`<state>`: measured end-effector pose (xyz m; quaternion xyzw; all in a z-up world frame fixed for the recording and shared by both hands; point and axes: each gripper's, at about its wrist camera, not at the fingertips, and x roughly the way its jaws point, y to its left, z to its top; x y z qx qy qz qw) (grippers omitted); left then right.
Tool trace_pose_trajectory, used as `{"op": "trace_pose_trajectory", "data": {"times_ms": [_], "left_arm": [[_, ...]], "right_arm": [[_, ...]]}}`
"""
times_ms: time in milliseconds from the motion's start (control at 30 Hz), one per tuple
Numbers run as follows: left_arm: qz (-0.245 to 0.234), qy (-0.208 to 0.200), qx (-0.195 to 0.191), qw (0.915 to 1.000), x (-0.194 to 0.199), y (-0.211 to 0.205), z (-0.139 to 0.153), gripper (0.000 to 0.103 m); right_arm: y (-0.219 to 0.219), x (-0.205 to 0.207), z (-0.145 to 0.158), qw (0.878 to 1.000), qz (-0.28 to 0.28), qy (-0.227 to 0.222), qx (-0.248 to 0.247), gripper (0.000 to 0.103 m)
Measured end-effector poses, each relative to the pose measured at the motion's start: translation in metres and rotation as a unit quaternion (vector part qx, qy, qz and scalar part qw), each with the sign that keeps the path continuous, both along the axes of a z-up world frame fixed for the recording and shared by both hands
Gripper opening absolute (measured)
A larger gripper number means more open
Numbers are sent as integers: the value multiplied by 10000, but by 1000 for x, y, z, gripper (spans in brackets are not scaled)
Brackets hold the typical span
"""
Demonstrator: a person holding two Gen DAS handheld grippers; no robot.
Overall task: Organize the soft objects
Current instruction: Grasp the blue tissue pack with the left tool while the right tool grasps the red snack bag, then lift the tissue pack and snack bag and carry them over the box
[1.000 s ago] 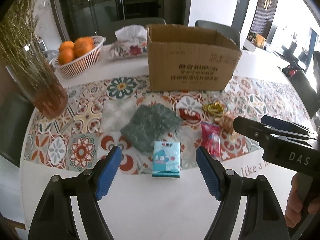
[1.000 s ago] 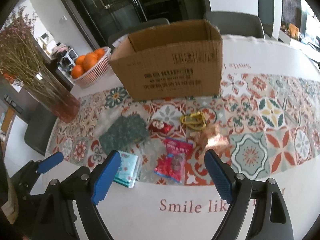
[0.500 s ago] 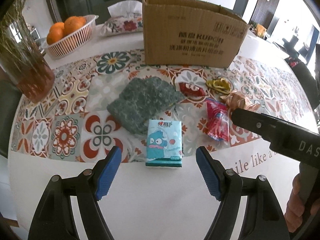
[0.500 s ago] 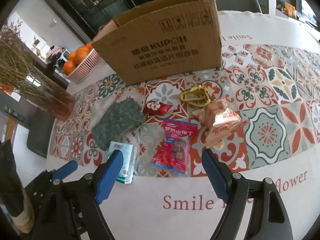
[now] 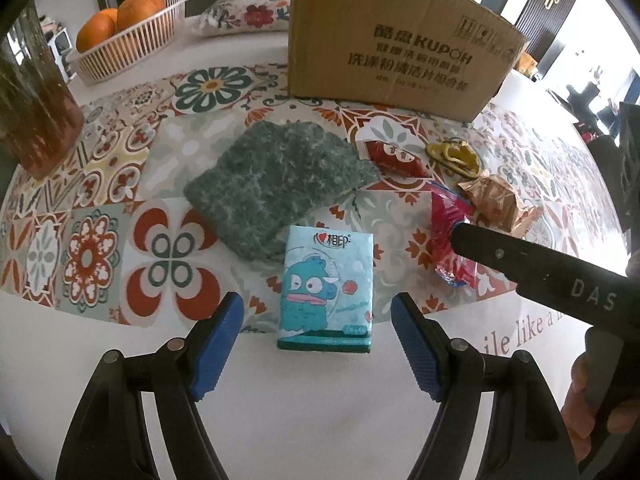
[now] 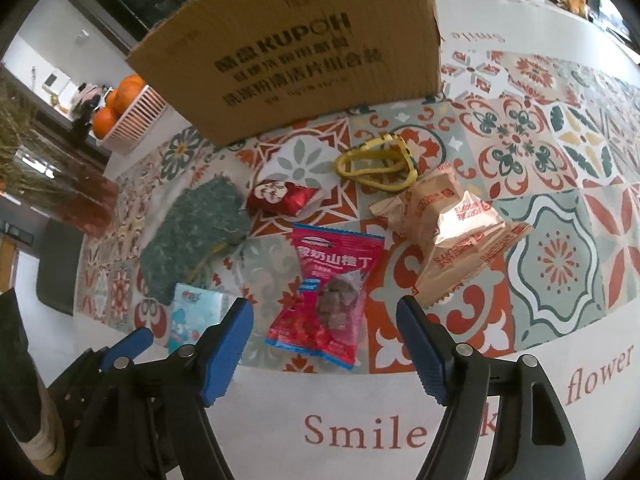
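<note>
My left gripper [image 5: 316,344] is open, its blue pads on either side of the near end of a light-blue tissue pack [image 5: 326,288], without touching it. A green fuzzy cloth [image 5: 272,184] lies just beyond the pack. My right gripper [image 6: 324,344] is open, just in front of a red snack bag [image 6: 326,292]. A tan wrapped snack [image 6: 452,232], a small red packet [image 6: 276,198] and a yellow band [image 6: 376,164] lie beyond. The open cardboard box [image 6: 304,52] stands at the back. The tissue pack [image 6: 192,312] and the cloth [image 6: 192,236] also show in the right wrist view.
A basket of oranges [image 5: 124,36], a floral tissue pouch [image 5: 248,12] and a vase of dried flowers [image 5: 32,104] stand at the back left. The patterned runner [image 5: 100,208] covers the white table. The right gripper's arm [image 5: 540,276] crosses the left wrist view.
Both grippers have moved forward and down toward the table. The left has closed in on the tissue pack, the right on the red snack bag. Both stay open.
</note>
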<state>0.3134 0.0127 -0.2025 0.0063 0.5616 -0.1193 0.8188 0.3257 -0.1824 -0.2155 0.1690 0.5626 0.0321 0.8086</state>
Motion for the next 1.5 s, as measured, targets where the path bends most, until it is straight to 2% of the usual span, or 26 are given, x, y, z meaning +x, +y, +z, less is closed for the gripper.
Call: {"op": "trace_pose_trajectory", "data": {"times_ms": [333, 500, 567, 667, 833, 1167, 1500], "left_arm": [[97, 193, -85, 9997, 13, -4, -18, 74], [202, 334, -141, 9991, 20, -2, -27, 64], [250, 292, -162, 9991, 20, -1, -27, 62], [283, 295, -217, 9989, 22, -1, -26, 53], [301, 281, -259, 9988, 22, -2, -25, 53], [457, 200, -387, 9980, 10, -2, -17, 52], [654, -75, -375, 9971, 4, 1, 9, 52]], "right_arm": [[0, 14, -10, 9999, -40, 97, -55, 69], [5, 20, -15, 9998, 20, 184, -82, 64], [6, 21, -16, 9997, 47, 189, -114, 59], [8, 20, -18, 9997, 63, 177, -160, 52], [8, 18, -17, 9995, 157, 154, -213, 44], [7, 8, -13, 9991, 300, 98, -293, 39], [6, 1, 4, 9988, 353, -142, -310, 38]]}}
